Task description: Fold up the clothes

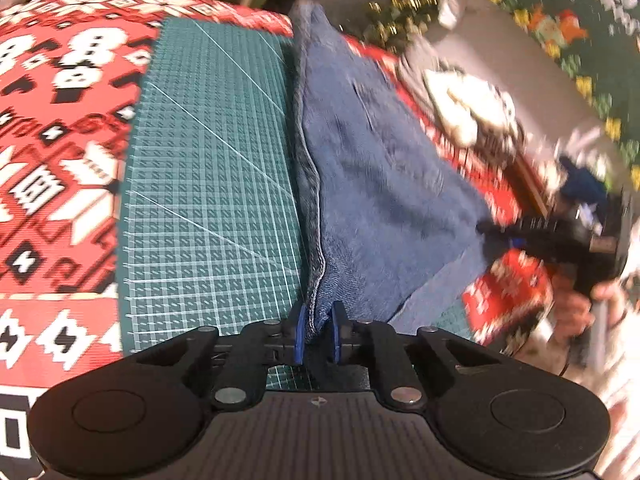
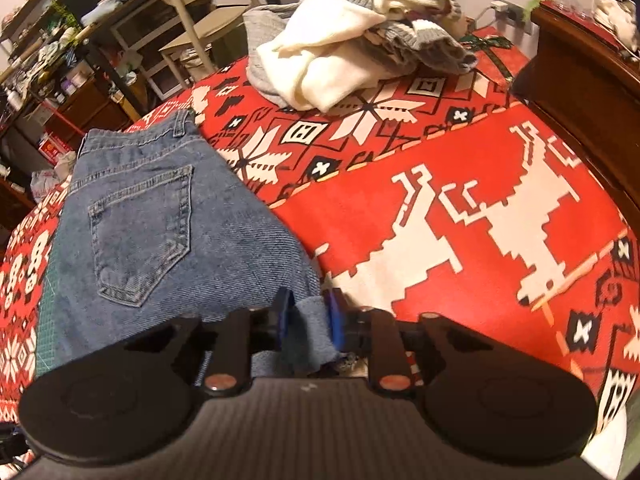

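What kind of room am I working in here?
Probably a lived-in home room, not a lab: a table under a red patterned tablecloth, a cluttered shelf and a cream chair behind it, and a pile of knitwear waiting beyond the jeans.

Cream wooden chair (image 2: 192,12) beside cluttered dark shelves (image 2: 48,52), warm light.

A green cutting mat (image 1: 208,184) lies on a red patterned tablecloth (image 2: 460,208). A pale wooden chair (image 2: 192,12) stands beyond the table, near cluttered shelves (image 2: 48,40).
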A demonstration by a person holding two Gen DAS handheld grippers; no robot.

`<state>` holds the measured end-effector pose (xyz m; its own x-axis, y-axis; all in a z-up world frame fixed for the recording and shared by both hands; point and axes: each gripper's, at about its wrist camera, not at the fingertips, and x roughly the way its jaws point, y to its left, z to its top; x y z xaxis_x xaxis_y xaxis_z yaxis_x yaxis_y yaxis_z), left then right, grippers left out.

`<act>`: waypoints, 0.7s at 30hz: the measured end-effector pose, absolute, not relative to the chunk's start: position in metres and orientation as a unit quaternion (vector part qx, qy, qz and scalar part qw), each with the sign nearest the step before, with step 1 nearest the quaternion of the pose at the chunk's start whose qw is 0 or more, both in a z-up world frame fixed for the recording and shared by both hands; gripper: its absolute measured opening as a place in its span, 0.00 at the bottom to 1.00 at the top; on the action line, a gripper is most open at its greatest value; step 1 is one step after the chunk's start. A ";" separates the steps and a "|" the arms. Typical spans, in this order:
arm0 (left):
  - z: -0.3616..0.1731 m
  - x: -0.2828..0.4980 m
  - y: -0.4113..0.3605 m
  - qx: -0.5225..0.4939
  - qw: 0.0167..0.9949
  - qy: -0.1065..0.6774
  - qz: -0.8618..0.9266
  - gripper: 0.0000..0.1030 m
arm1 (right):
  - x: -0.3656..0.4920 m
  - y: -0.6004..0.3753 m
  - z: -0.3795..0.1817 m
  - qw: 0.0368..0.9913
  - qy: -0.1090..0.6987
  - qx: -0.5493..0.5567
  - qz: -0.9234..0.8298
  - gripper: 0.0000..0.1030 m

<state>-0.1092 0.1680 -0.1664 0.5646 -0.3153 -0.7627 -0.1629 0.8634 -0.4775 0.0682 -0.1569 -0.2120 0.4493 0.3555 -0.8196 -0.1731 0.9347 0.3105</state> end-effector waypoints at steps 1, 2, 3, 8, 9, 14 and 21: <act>-0.162 -0.112 0.173 -0.263 0.848 0.457 -0.045 0.12 | 0.065 -0.155 -0.209 0.845 0.504 0.095 0.153 0.12; -0.158 -0.116 0.179 -0.267 0.850 0.452 -0.044 0.12 | 0.060 -0.152 -0.206 0.844 0.504 0.098 0.153 0.12; -0.154 -0.120 0.185 -0.271 0.852 0.446 -0.043 0.12 | 0.054 -0.149 -0.202 0.845 0.503 0.100 0.154 0.11; -0.152 -0.131 0.209 -0.262 0.849 0.459 -0.007 0.12 | 0.015 -0.131 -0.190 0.836 0.509 0.100 0.177 0.10; -0.154 -0.135 0.216 -0.267 0.846 0.462 -0.001 0.12 | 0.008 -0.129 -0.189 0.834 0.512 0.101 0.180 0.10; -0.160 -0.163 0.241 -0.303 0.834 0.462 0.015 0.12 | -0.024 -0.129 -0.189 0.813 0.535 0.115 0.199 0.10; -0.177 -0.174 0.237 -0.278 0.824 0.491 0.049 0.33 | -0.047 -0.124 -0.189 0.818 0.530 0.066 0.214 0.28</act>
